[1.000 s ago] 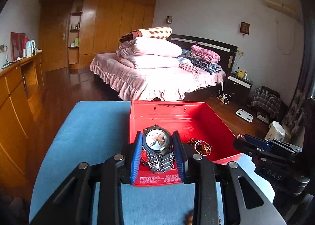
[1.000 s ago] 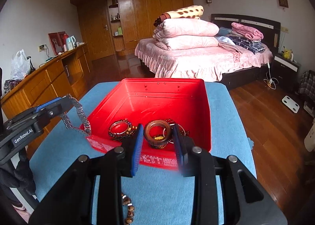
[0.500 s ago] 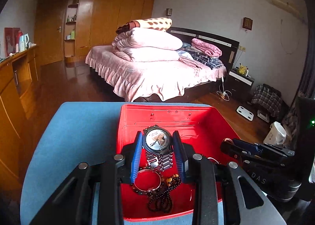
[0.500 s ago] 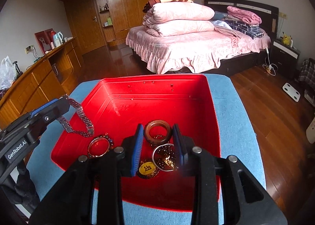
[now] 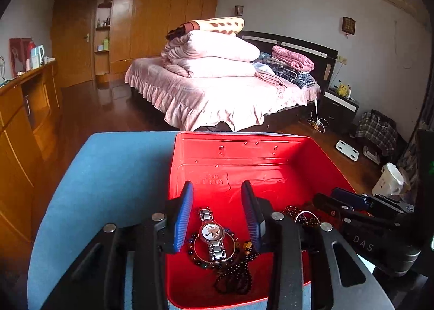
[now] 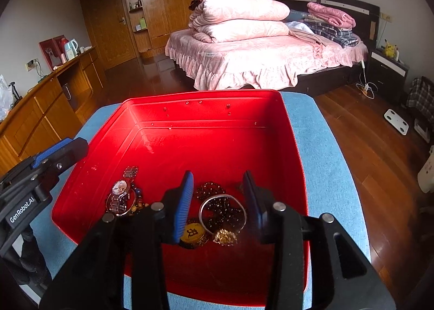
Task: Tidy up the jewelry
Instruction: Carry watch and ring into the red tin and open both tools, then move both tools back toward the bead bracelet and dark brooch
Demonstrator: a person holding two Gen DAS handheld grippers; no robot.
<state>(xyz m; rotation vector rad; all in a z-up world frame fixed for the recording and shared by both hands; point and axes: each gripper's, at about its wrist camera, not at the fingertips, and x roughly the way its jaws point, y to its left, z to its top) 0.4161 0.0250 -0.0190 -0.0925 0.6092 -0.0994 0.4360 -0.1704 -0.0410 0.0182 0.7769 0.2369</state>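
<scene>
- Our left gripper (image 5: 217, 215) hangs over the red box (image 5: 244, 152); its jaws have just been opening and stand apart, empty, the watch (image 5: 213, 234) lying on the floor beneath, clear of the ribbed blue pads (image 5: 183, 217).
- That steel-link watch, round pale dial up, rests across a beaded bracelet (image 5: 198, 255).
- Our right gripper (image 6: 218, 201) has likewise just been opening; nothing is between its jaws, and a thin silver bangle (image 6: 222, 212) lies below on dark bead strands.
- We judge the drop-off step finished; next we must lift both grippers clear without snagging beads.
- The smooth, glossy box sits on blue cloth (image 6: 320, 147).
</scene>
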